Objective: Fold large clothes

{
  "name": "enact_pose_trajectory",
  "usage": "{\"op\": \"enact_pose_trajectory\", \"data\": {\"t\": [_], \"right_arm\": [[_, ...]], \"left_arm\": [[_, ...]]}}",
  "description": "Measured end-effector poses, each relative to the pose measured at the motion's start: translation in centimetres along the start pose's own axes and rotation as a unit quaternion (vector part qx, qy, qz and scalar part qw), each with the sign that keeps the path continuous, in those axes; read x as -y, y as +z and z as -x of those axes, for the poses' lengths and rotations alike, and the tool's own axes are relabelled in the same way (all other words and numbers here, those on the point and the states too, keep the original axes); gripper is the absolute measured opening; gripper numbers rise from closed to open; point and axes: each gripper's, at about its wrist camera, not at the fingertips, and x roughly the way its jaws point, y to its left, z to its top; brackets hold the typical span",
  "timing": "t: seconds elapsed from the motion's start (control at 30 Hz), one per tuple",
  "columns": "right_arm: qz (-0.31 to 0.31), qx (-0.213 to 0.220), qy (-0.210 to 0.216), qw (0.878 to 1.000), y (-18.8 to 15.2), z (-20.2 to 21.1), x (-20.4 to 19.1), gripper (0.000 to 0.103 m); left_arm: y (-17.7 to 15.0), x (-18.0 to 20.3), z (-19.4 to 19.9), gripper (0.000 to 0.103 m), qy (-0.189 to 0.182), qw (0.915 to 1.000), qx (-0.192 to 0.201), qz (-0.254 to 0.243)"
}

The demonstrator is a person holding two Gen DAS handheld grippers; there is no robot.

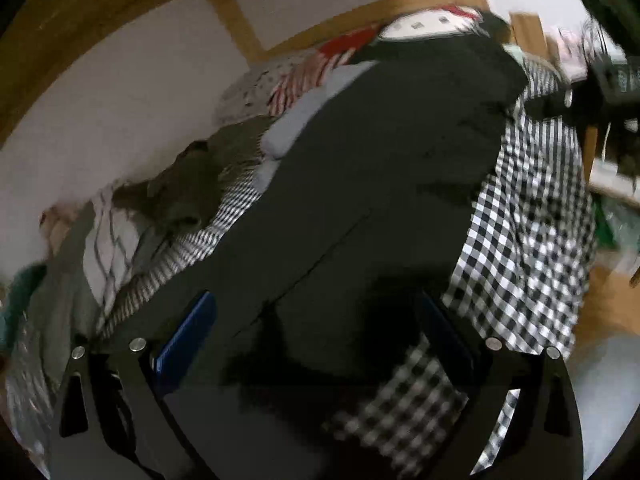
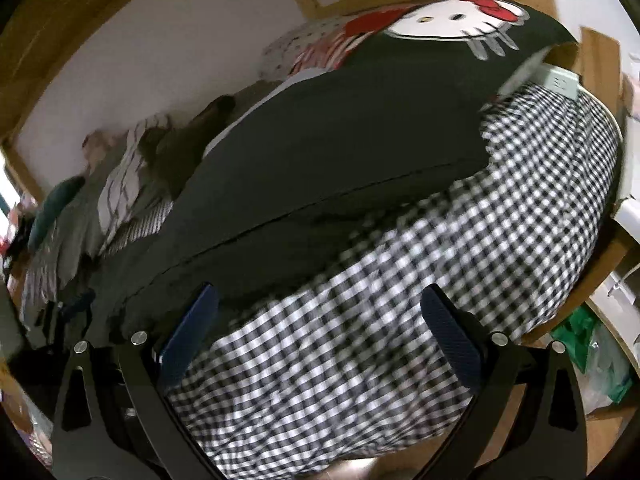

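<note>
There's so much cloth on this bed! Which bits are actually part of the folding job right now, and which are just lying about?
Part of the job:
- dark garment, spread flat on the checked bedcover
- left tongs and right tongs, both open, holding nothing

Just lying about:
- cartoon cat pillow
- heap of clothes along the wall
- green bag beside the bed

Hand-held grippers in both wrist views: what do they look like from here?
Both look alike. The left hand-held gripper and right hand-held gripper each have two dark blue finger pads with a fine texture, mounted on black angular linkage arms with slotted cut-outs and round silver pivot pins. No cables, markings or sleeves show.
</note>
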Motion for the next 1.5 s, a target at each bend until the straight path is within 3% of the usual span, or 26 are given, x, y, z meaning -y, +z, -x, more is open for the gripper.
{"op": "enact_pose_trajectory", "data": {"t": [0.2,0.37,0.4,0.43,0.53,0.67,0.7,0.73,0.77,0.87,0.9,0.93,1.0,1.13,1.33,1.5], "right_arm": [[-0.094,0.006,0.052,0.994,2.0,-1.2,5.8,0.100],[-0.213,0.020,0.133,0.968,3.9,-2.9,10.7,0.100],[-0.234,0.019,0.149,0.961,4.3,-3.5,11.5,0.100],[-0.252,0.017,0.162,0.954,4.7,-4.2,12.3,0.100],[-0.268,0.009,0.196,0.943,6.2,-6.3,13.2,0.100],[-0.264,-0.016,0.220,0.939,7.7,-9.6,12.9,0.099],[-0.267,-0.019,0.236,0.934,7.9,-10.5,12.9,0.089],[-0.268,-0.017,0.250,0.930,8.0,-10.7,12.8,0.067],[-0.263,-0.010,0.268,0.927,8.2,-10.7,12.7,0.061],[-0.228,0.015,0.250,0.941,8.3,-9.2,11.8,0.049],[-0.227,0.021,0.251,0.941,8.1,-8.8,11.7,0.042],[-0.224,0.031,0.257,0.940,7.9,-8.2,11.7,0.026],[-0.200,0.057,0.252,0.945,8.0,-6.3,11.3,0.018],[-0.164,0.087,0.273,0.944,8.9,-3.4,10.0,0.015],[-0.117,0.097,0.309,0.939,11.7,-1.2,5.3,0.015],[-0.070,0.083,0.333,0.936,13.3,-0.2,0.2,0.013]], "left_arm": [[2.3,2.9,-2.2,0.098,0.010,0.9989,0.008,-0.045],[3.6,3.7,-4.1,0.098,0.001,0.9987,-0.008,-0.051],[3.8,3.5,-4.6,0.096,-0.004,0.9989,-0.013,-0.044],[3.9,3.3,-5.0,0.084,-0.012,0.9992,-0.019,-0.034],[4.1,2.5,-5.8,0.075,-0.043,0.9985,-0.033,-0.002],[3.8,2.2,-5.6,0.066,-0.055,0.9979,-0.032,0.007],[3.8,2.1,-5.6,0.065,-0.059,0.9976,-0.033,0.012],[3.8,2.0,-5.5,0.065,-0.064,0.9972,-0.033,0.018],[3.7,1.8,-5.4,0.065,-0.068,0.9967,-0.035,0.025],[3.6,2.1,-5.2,0.070,-0.064,0.9972,-0.034,0.020],[3.5,2.3,-5.1,0.077,-0.057,0.9977,-0.033,0.014],[3.2,2.5,-4.9,0.081,-0.050,0.9982,-0.030,0.009],[3.0,2.8,-4.7,0.085,-0.040,0.9989,-0.025,0.000],[2.5,2.1,-3.5,0.085,-0.034,0.9992,-0.014,0.016],[0.5,-2.9,-0.4,0.087,-0.023,0.9947,-0.004,0.100],[-4.8,-11.9,1.2,0.090,0.038,0.9761,-0.027,0.212]]}}
